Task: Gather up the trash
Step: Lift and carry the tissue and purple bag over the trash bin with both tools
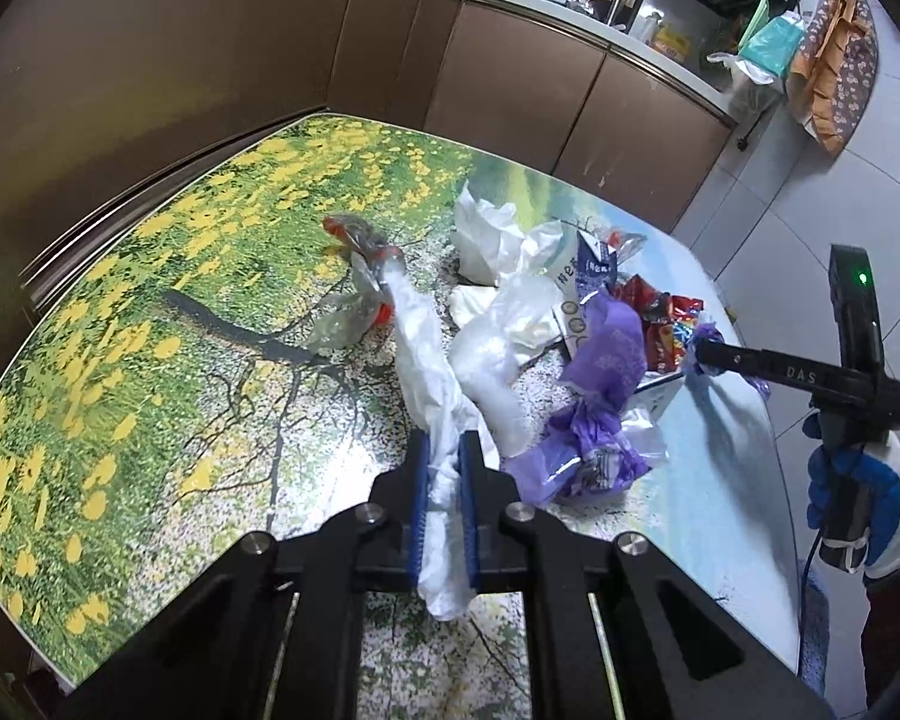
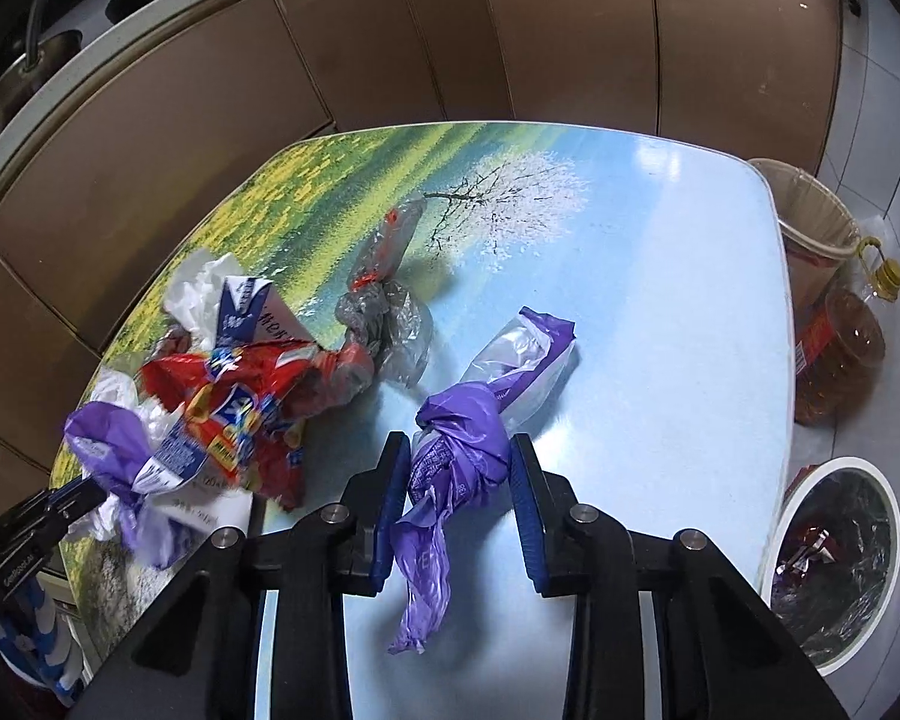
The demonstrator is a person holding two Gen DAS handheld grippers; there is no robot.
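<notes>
My left gripper (image 1: pixel 445 450) is shut on a long white plastic bag (image 1: pixel 426 360) that trails up over the table. Beside it lies a pile of trash: a purple wrapper (image 1: pixel 600 396), a red snack wrapper (image 1: pixel 666 318), white bags (image 1: pixel 492 234) and a clear bag with red print (image 1: pixel 360 276). My right gripper (image 2: pixel 459 456) is shut on a twisted purple plastic bag (image 2: pixel 468 444), held above the table; it shows at the right of the left wrist view (image 1: pixel 705 354). A white bin (image 2: pixel 834 564) with trash inside stands on the floor at the right.
The table (image 2: pixel 660 300) has a printed flower-meadow top, with brown cabinets (image 1: pixel 210 60) behind it. A tan bucket (image 2: pixel 810 222) and an oil bottle (image 2: pixel 840 348) stand on the floor by the table's right edge. The red wrapper pile (image 2: pixel 240 408) lies at left.
</notes>
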